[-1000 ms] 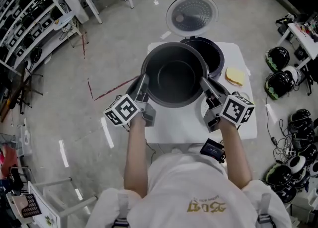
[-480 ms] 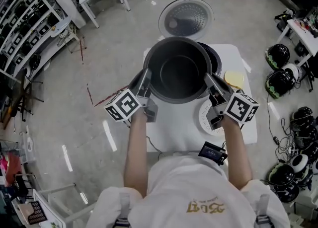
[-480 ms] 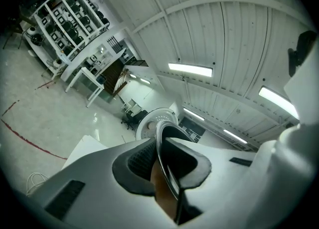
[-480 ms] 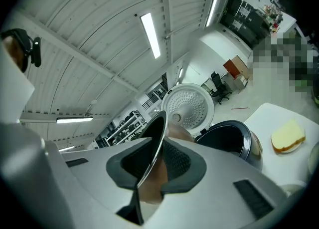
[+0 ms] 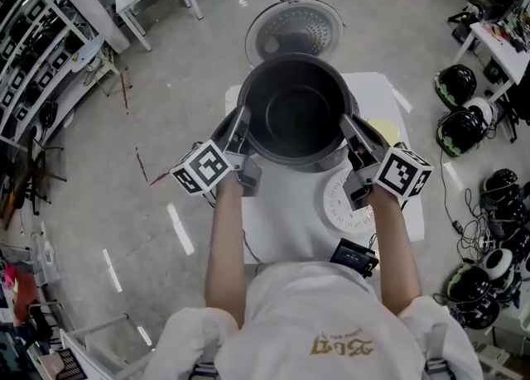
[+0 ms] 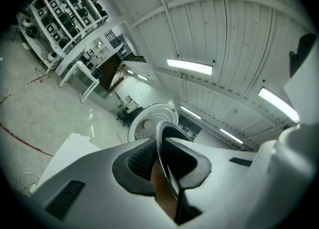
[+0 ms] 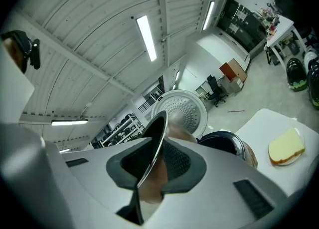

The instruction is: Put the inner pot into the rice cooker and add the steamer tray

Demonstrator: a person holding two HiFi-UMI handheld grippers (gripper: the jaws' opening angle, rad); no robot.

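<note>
Gripping opposite edges, left tongs (image 5: pixel 241 124) and right tongs (image 5: pixel 347 127) hold pot (image 5: pixel 294 112).

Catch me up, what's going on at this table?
A person holds a two-jaw gripper in each hand. The left gripper and the right gripper are each clamped on opposite sides of the rim of the dark inner pot. The pot hangs level over the rice cooker, whose lid stands open, and it does not look seated in the cooker yet. The white steamer tray lies on the table, untouched.
</note>
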